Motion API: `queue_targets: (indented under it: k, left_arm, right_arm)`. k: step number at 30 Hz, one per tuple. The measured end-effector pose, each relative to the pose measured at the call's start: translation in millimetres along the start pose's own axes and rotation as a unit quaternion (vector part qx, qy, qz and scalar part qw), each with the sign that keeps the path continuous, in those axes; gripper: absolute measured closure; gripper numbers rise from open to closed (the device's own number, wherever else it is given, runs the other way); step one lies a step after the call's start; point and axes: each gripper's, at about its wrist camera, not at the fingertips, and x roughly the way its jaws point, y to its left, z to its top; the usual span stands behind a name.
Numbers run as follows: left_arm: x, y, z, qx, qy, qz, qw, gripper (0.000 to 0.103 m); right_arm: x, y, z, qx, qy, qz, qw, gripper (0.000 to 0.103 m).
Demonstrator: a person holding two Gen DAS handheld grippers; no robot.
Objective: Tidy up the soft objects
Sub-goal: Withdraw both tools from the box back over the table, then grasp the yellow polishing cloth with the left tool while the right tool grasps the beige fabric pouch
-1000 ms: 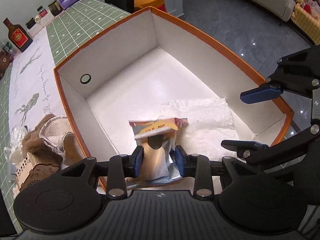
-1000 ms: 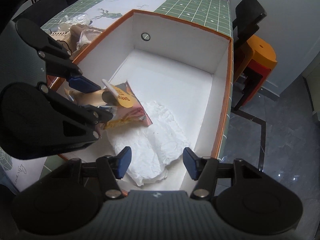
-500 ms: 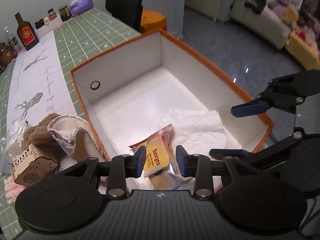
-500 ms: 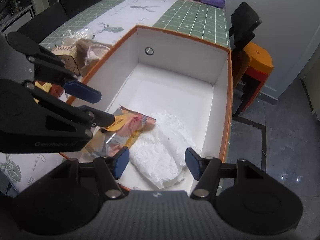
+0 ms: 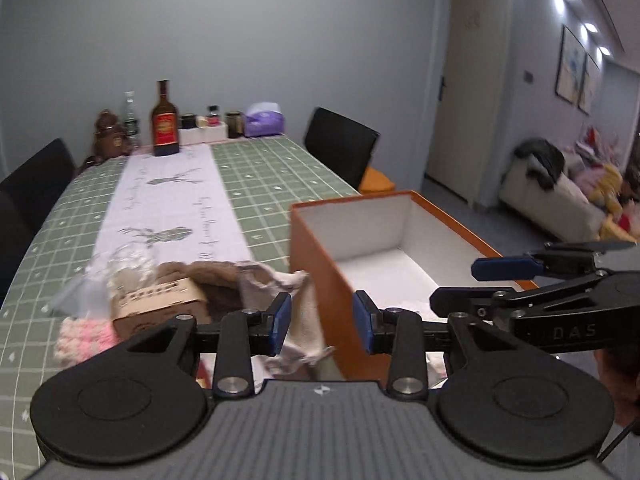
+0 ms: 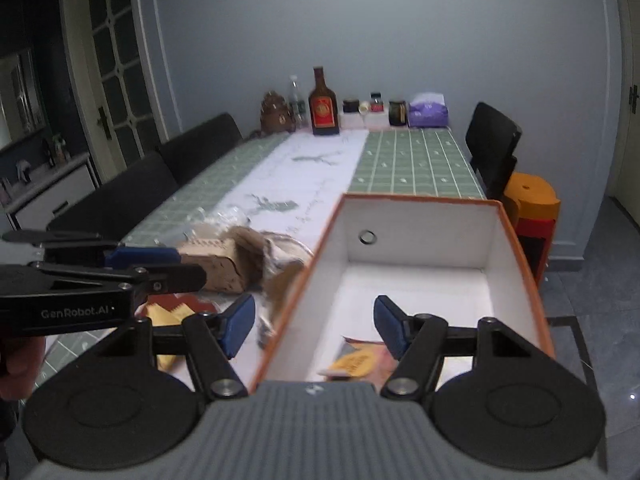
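The orange box (image 5: 316, 256) with white inside stands on the table's right edge. A yellow-and-pink snack packet (image 6: 354, 362) lies on its floor at the near end. My left gripper (image 5: 321, 322) is open and holds nothing; it hovers over the box's left wall and a beige cloth (image 5: 300, 316). My right gripper (image 6: 315, 324) is open and hangs above the box's near left wall. Left of the box lies a pile: brown plush fabric (image 5: 216, 276), a pink knitted piece (image 5: 84, 336) and a crumpled clear bag (image 5: 128, 264).
A small wooden box (image 5: 160, 304) sits in the pile, and a yellow-and-red packet (image 6: 168, 312) lies near the table's front. Bottles and jars (image 6: 324, 108) and a purple tissue pack (image 6: 428, 114) line the far end. Black chairs (image 6: 492, 140) and an orange stool (image 6: 530, 200) flank the table.
The snack packet has left my left gripper and now lies in the box. Both grippers have risen and tipped up; the left one has swung left toward the pile.
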Motion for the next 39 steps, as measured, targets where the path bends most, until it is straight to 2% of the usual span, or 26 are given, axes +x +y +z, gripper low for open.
queue_targets:
  k: [5, 11, 16, 20, 26, 30, 36, 38, 39]
  left_arm:
    - [-21, 39, -29, -0.03, -0.035, 0.031, 0.9984, 0.06]
    - [-26, 71, -73, -0.063, -0.029, 0.06, 0.9958, 0.058]
    - [-25, 78, -95, -0.033, -0.016, 0.09, 0.9953, 0.056]
    - [-21, 86, -104, -0.025, 0.0, 0.09, 0.9956, 0.037]
    - [0, 100, -116, -0.079, 0.03, 0.092, 0.9922, 0.03]
    - [19, 98, -123, -0.083, 0.045, 0.086, 0.9918, 0.028]
    - [40, 88, -125, -0.069, 0.079, 0.083, 0.991, 0.03]
    - [46, 85, -124, -0.059, 0.086, 0.087, 0.9907, 0.051]
    - [49, 84, -124, -0.056, 0.09, 0.086, 0.9906, 0.057]
  right_arm:
    - [7, 36, -14, 0.022, -0.028, 0.026, 0.999, 0.037]
    - [26, 78, -40, 0.016, -0.043, 0.025, 0.999, 0.037]
    - [43, 102, -54, -0.031, -0.037, -0.001, 0.999, 0.037]
    - [60, 111, -58, -0.052, -0.023, -0.007, 0.998, 0.037]
    - [83, 115, -60, -0.043, -0.006, -0.008, 0.999, 0.038]
    - [95, 117, -60, -0.046, 0.006, -0.013, 0.999, 0.038]
    - [109, 116, -59, -0.049, 0.023, -0.019, 0.998, 0.038]
    - [113, 115, -58, -0.051, 0.027, -0.017, 0.998, 0.038]
    - [115, 116, -57, -0.056, 0.029, -0.018, 0.998, 0.038]
